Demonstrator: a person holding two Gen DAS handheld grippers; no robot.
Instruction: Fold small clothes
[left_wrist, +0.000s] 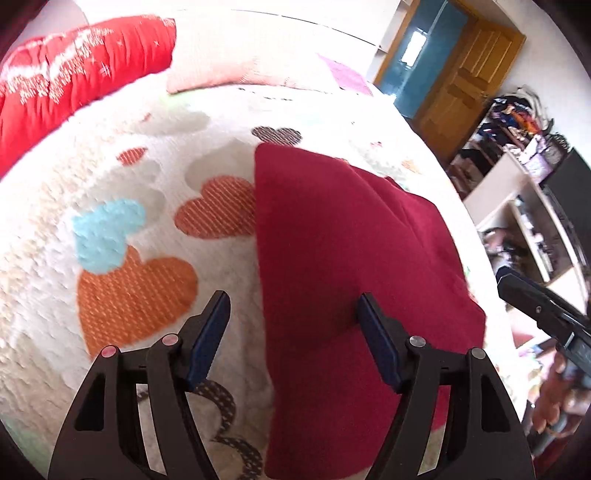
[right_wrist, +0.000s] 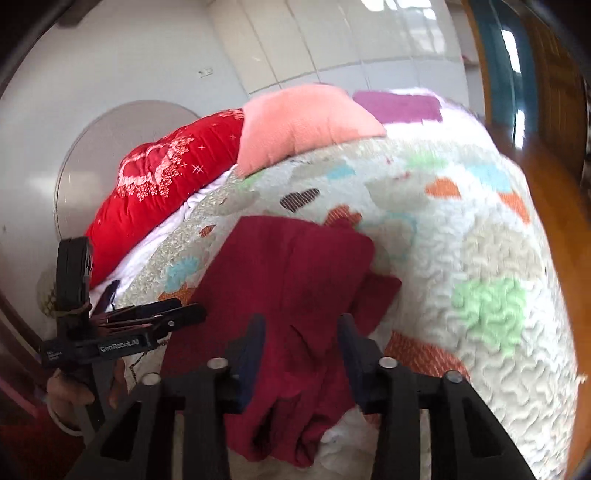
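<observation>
Lying on the heart-patterned blanket (left_wrist: 122, 229) that covers the bed, the dark red garment (left_wrist: 354, 266) is running lengthwise from the near edge of the bed toward the pillows, already doubled over on itself, with a straight left edge and a looser, layered right side. The left gripper (left_wrist: 291, 314) is hovering with its jaws spread apart, straddling that straight left edge near the garment's near end; one finger is sitting over the red cloth, the other over bare blanket, and nothing is being pinched. The right gripper (right_wrist: 301, 338) is also standing wide apart, poised above the rumpled near end of the garment (right_wrist: 295, 280), holding nothing. Both are sitting close over the cloth, the right one looking better centred. The next fold probably means carrying the near end away along the long axis.
</observation>
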